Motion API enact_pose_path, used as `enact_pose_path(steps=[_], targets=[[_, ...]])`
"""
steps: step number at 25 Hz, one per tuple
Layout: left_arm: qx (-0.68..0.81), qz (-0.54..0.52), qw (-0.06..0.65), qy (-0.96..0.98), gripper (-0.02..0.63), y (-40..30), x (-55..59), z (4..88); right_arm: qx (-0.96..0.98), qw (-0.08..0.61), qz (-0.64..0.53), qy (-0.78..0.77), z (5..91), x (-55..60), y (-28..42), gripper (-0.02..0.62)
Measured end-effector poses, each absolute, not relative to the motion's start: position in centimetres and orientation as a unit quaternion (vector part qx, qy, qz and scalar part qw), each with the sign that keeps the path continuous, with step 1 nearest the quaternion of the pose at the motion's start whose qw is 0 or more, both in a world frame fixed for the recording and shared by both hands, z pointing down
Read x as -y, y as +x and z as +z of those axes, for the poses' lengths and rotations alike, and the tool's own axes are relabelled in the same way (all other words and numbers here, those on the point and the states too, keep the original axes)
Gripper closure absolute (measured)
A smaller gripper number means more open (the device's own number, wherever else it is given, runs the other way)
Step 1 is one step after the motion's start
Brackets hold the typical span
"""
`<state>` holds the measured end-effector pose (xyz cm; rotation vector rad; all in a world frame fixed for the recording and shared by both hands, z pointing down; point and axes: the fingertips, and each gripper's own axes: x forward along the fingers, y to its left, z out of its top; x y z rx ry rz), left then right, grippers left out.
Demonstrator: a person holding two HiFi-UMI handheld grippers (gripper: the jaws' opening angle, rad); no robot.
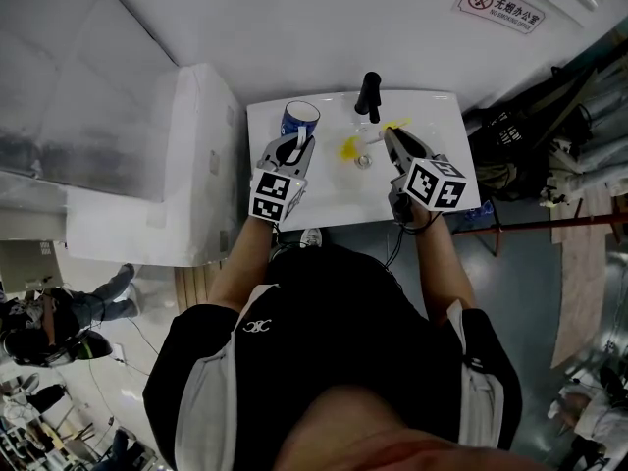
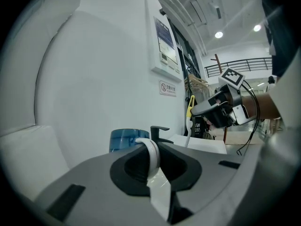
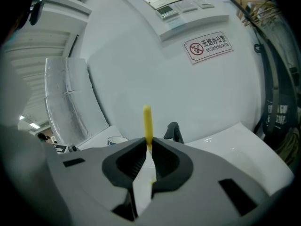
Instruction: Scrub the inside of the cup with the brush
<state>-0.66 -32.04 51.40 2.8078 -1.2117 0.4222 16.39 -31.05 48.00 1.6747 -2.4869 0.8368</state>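
Your left tongs (image 1: 297, 147) clench the handle of the blue cup (image 1: 299, 118) at the sink's (image 1: 446, 135) back-left corner. Your right tongs (image 1: 391, 137) grip the yellow brush (image 3: 147, 121), apart from it. Scrubbing hasn't started, so next bring the bristles into the cup's mouth

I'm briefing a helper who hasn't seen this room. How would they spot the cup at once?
Find the white sink against the wall, with a black faucet at its back. At its rear left corner is the cup, its white handle pinched by the left gripper. It is the only blue thing on the sink.
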Motion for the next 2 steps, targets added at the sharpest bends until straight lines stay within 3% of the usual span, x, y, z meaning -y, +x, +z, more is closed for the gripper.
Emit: enact_pose_path(steps=[2], targets=[[0.391, 0.137, 0.027, 0.910, 0.557, -0.61, 31.99, 51.41, 0.797, 0.016, 0.268, 0.541, 48.02, 31.03, 16.52, 0.552]])
